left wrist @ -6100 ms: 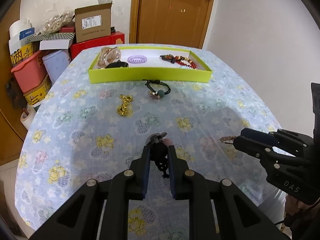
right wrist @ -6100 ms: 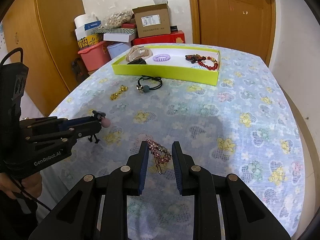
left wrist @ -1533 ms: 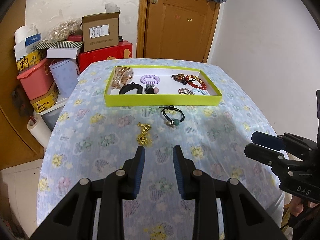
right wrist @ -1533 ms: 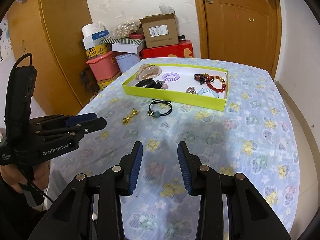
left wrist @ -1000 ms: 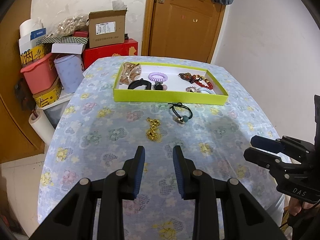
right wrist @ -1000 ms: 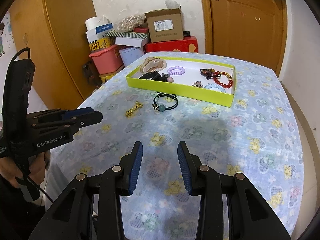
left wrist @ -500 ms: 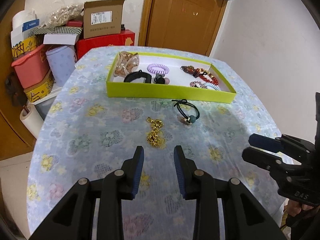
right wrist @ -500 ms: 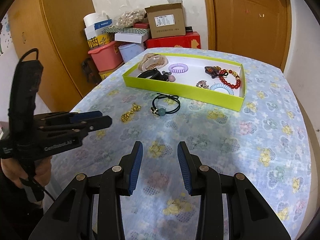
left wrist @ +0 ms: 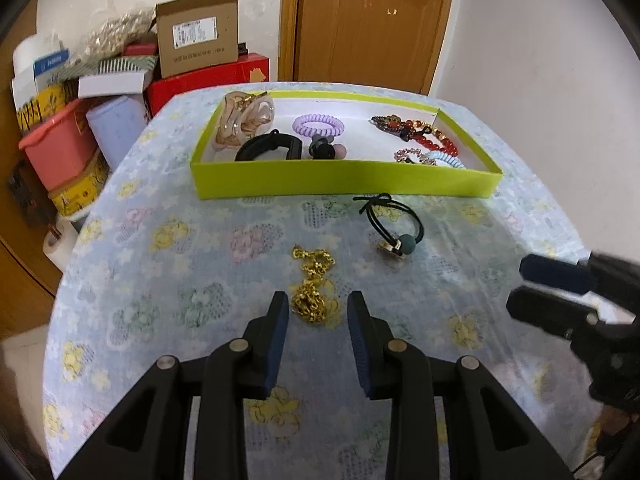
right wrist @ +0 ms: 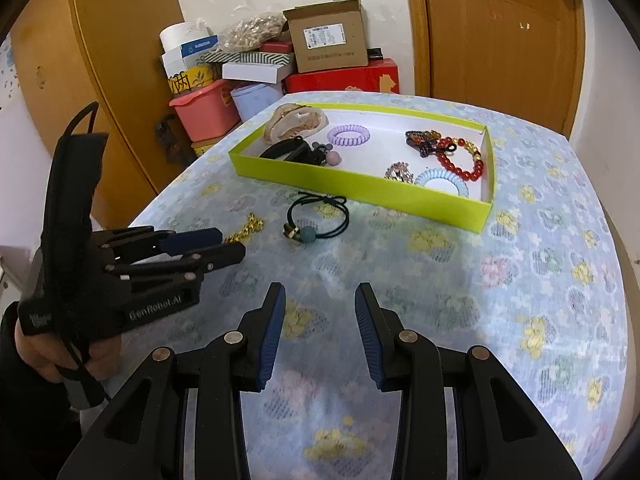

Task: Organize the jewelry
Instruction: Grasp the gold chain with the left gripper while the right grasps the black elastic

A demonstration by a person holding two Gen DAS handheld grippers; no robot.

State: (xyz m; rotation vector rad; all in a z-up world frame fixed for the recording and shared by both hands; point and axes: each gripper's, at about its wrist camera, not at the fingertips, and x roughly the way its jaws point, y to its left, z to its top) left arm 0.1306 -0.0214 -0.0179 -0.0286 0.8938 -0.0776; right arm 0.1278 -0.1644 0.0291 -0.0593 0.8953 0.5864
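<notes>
On table [left wrist: 168,288], near side of green tray [left wrist: 344,178]: gold chain [left wrist: 314,288] and black hair tie [left wrist: 392,226] not yet sorted. Tray holds clips, coil ties, red bead bracelet [right wrist: 460,158]. Left claw [left wrist: 314,310] empty, jaws just closing, straddling chain, pads apart from it. Right claw [right wrist: 320,312] part-open, empty. Roughly two items left.

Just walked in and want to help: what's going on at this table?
A person is sorting jewelry into a lime-green cardboard tray with two handheld grippers. Most pieces are already inside. A gold chain and a black elastic hair tie with a teal bead remain on the floral tablecloth. The left gripper, jaws just narrowed, lines up on the chain; the right gripper is open and empty.
</notes>
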